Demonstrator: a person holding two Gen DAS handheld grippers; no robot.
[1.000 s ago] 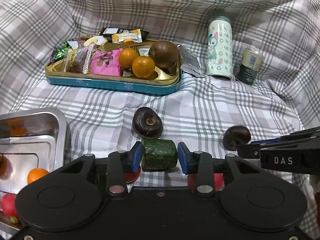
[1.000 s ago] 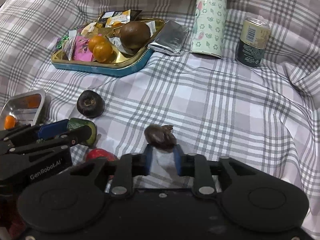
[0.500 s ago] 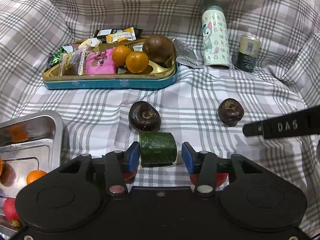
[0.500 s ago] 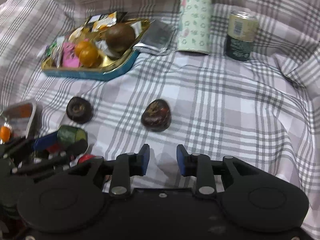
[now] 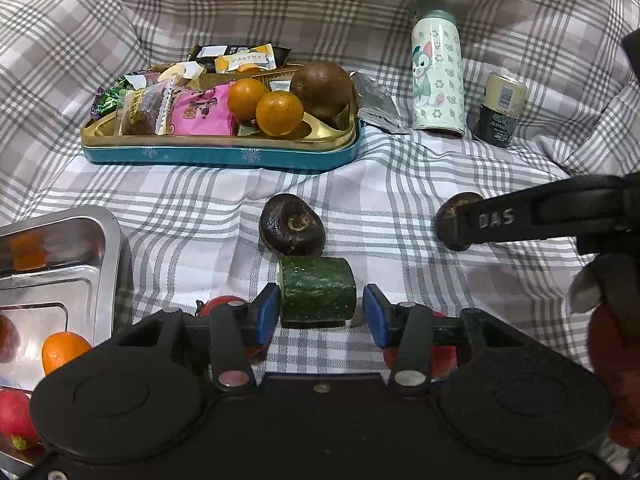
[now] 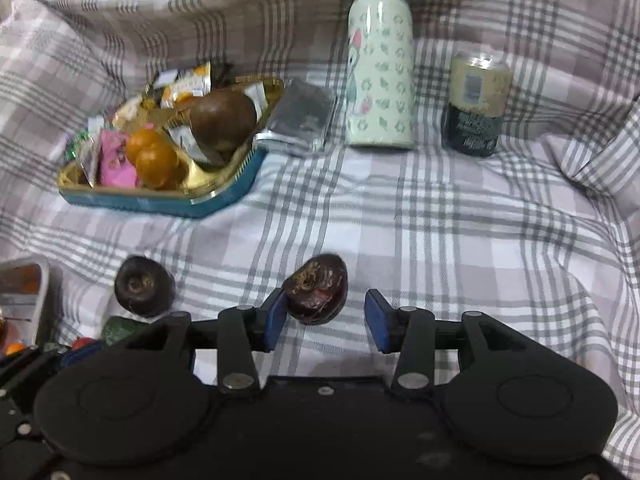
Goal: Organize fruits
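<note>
A green cucumber piece (image 5: pixel 316 290) lies on the plaid cloth between the fingers of my left gripper (image 5: pixel 320 316). That gripper is open; its left pad sits close to the piece and its right pad stands clear. A dark brown round fruit (image 5: pixel 290 224) lies just beyond it. My right gripper (image 6: pixel 326 320) is opening around a second dark fruit (image 6: pixel 316 288), which sits near the left pad with a gap on the right. In the left wrist view one right gripper finger (image 5: pixel 496 218) partly covers this fruit (image 5: pixel 450 210).
A steel tray (image 5: pixel 60 240) at the left holds an orange (image 5: pixel 64 350) and a red fruit (image 5: pixel 14 416). A gold and blue tin (image 5: pixel 220 152) at the back holds snacks, two oranges and a brown fruit (image 5: pixel 322 88). A bottle (image 5: pixel 438 76) and a can (image 5: pixel 500 108) stand at the back right.
My left gripper has opened off the cucumber piece, which now lies on the cloth. My right gripper has opened from shut, drawn back, then come forward around the dark fruit.
</note>
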